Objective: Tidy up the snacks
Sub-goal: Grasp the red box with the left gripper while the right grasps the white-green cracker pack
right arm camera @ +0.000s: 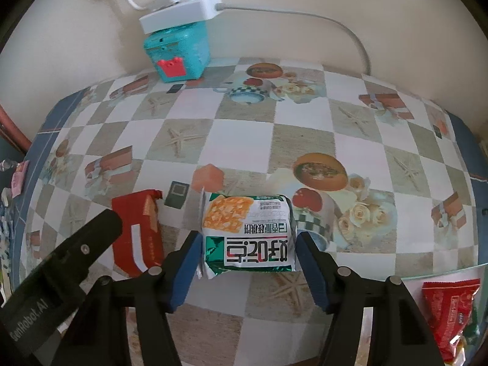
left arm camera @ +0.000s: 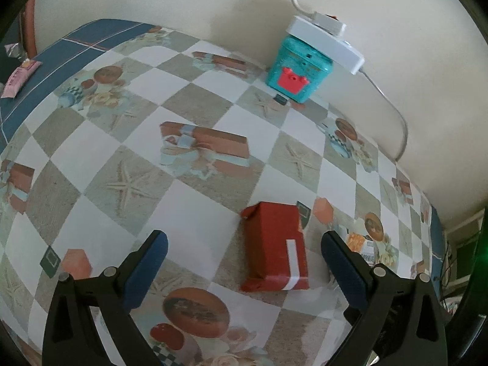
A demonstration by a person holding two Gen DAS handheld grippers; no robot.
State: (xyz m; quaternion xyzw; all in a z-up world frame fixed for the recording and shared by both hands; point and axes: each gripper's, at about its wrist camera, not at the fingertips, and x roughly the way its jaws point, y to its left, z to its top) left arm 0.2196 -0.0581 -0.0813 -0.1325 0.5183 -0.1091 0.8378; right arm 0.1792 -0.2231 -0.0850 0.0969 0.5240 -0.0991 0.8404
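A green and white snack packet lies on the patterned tablecloth. My right gripper has a blue pad against each side of it, and the packet's left seam is crumpled against the left pad. A red snack packet lies flat just to the left of it. My left gripper stands wide open over the red packet, which sits nearer the right finger and touches neither pad. In the right wrist view the left gripper's black body covers the red packet's lower left.
A teal toy box with a white power strip on top stands against the far wall, its cable trailing along the table. A pink packet lies at the far left edge. Another red packet lies beyond the table's near right edge.
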